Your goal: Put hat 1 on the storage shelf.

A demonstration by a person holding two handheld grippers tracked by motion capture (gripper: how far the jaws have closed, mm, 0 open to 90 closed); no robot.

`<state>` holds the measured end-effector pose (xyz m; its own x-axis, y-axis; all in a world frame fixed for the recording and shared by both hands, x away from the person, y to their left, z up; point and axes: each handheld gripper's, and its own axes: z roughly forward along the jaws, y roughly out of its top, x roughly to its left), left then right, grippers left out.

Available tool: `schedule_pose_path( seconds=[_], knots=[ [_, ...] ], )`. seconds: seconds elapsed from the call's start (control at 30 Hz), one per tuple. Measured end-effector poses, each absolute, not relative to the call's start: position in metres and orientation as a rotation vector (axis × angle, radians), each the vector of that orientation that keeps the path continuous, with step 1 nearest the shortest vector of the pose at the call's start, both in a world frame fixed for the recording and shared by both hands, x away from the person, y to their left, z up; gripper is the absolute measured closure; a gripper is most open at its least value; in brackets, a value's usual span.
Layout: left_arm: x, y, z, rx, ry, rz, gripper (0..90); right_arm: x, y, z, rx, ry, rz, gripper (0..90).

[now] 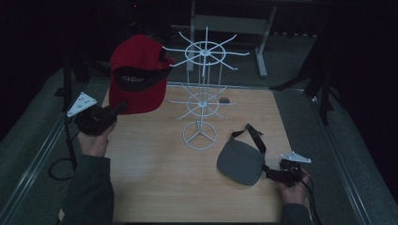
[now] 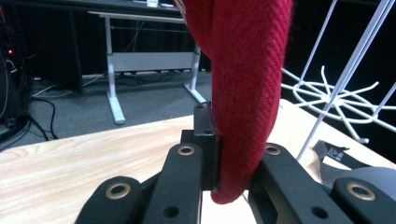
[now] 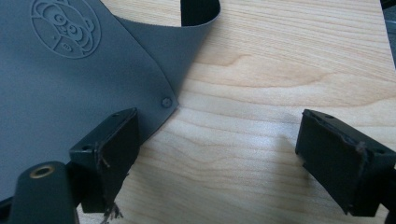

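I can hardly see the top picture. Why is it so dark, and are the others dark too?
High view: dim, with a black background, though the red fabric cap stands out. Left gripper view: brighter, the cap slightly soft up close. Right gripper view: bright and sharp on the flat grey cap.

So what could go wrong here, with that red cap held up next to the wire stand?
1. The left tongs pinch only the edge of the red cap, so it might slip out as it is moved.
2. The cap hangs close to the white wire rack; it could snag a prong or tip the light rack.
3. The right tongs stand open at the corner of the grey pouch, one pad partly over it; closing might only push it away.
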<state>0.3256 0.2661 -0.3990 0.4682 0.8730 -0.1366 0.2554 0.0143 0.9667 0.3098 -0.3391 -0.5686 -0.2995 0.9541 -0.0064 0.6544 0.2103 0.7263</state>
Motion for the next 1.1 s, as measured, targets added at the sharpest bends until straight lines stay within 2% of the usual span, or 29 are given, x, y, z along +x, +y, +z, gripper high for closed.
schedule_pose_path(
  seconds=[1.1],
  knots=[
    [0.325, 0.264, -0.366, 1.47, 0.987, 0.69, 85.9, 0.31, -0.339, -0.569, 1.489, 2.032, 0.87, 13.4]
  ],
)
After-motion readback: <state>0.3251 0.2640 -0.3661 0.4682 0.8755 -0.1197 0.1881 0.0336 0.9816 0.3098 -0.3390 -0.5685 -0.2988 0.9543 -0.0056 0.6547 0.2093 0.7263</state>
